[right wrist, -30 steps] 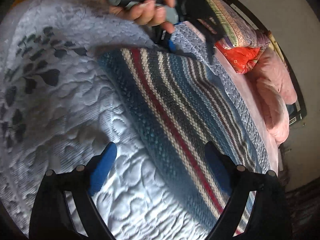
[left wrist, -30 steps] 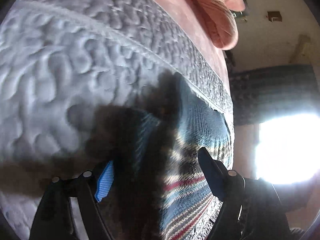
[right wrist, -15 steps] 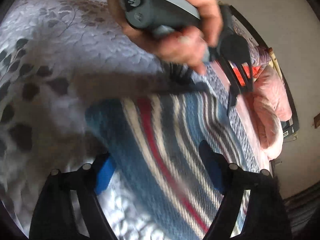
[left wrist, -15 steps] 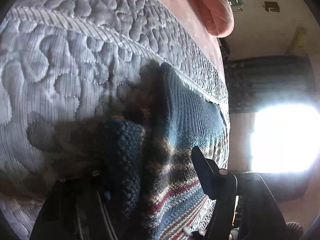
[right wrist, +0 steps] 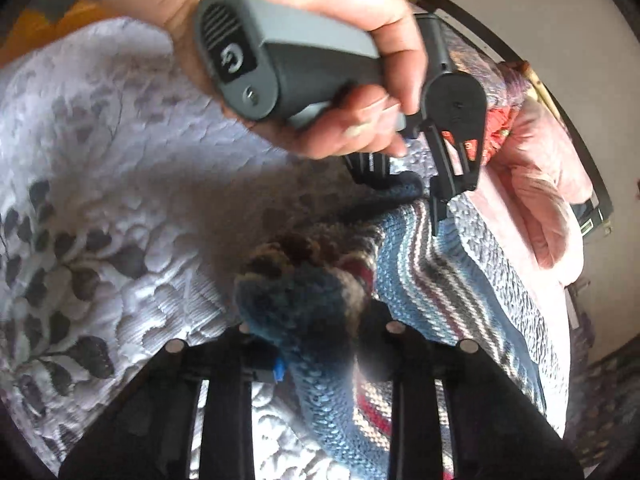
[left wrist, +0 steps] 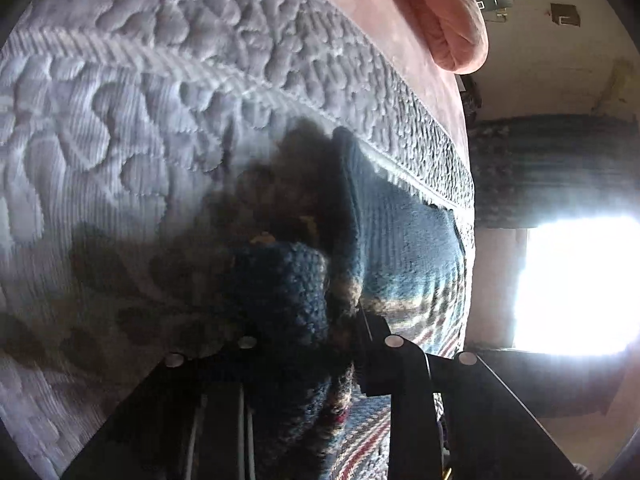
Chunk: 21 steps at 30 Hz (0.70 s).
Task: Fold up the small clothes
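Note:
A knitted striped garment (right wrist: 436,264) in blue, red, cream and grey lies on a white quilted bedspread (right wrist: 100,184). In the right wrist view my right gripper (right wrist: 316,332) is shut on a bunched corner of it, which bulges between the black fingers. In the left wrist view my left gripper (left wrist: 316,336) is shut on another bunched edge of the striped garment (left wrist: 404,248). The right wrist view also shows a hand (right wrist: 320,40) holding the left gripper (right wrist: 404,184) at the garment's far corner. The fingertips of both grippers are buried in the knit.
The quilted bedspread (left wrist: 120,128) has a grey leaf pattern. Pink pillows (right wrist: 548,208) and an orange-red cloth (right wrist: 496,128) lie at the far side of the bed. A pink pillow (left wrist: 452,20) and a bright window (left wrist: 576,284) show in the left wrist view.
Both grippers went from open over the flat garment to shut on bunched knit. The hand with the left gripper has come closer to the right camera.

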Motion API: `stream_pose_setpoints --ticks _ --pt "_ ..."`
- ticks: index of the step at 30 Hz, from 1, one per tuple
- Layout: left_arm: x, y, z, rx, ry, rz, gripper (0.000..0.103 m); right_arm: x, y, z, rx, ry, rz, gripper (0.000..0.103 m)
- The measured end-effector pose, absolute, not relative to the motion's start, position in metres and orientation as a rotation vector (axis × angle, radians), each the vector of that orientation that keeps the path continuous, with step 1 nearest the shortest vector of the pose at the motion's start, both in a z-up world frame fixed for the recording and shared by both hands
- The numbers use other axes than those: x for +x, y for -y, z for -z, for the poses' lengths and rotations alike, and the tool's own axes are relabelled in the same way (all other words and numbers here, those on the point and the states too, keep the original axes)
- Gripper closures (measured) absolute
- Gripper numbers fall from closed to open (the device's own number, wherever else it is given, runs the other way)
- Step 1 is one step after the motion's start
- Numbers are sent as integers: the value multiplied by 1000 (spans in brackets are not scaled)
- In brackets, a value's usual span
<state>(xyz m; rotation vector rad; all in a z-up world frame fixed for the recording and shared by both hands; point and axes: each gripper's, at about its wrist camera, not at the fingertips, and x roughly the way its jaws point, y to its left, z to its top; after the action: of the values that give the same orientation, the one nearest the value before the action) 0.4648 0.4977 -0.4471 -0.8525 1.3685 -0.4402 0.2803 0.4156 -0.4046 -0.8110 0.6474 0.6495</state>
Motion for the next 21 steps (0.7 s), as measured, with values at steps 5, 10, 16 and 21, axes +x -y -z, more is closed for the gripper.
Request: stream_pose_setpoints --ticks 5,10,16,21 --pt "470 -486 417 -805 -1364 427 80 284 -402 376 -729 -646 -634 80" --pt "473 -470 384 -744 -1354 421 81 284 -389 350 -654 -639 -617 82" --pt "476 -455 351 -706 -1336 404 82 290 -361 315 -547 -630 -589 83" --pt "480 -434 324 -668 -1326 399 82 295 -336 293 -482 -625 -566 84"
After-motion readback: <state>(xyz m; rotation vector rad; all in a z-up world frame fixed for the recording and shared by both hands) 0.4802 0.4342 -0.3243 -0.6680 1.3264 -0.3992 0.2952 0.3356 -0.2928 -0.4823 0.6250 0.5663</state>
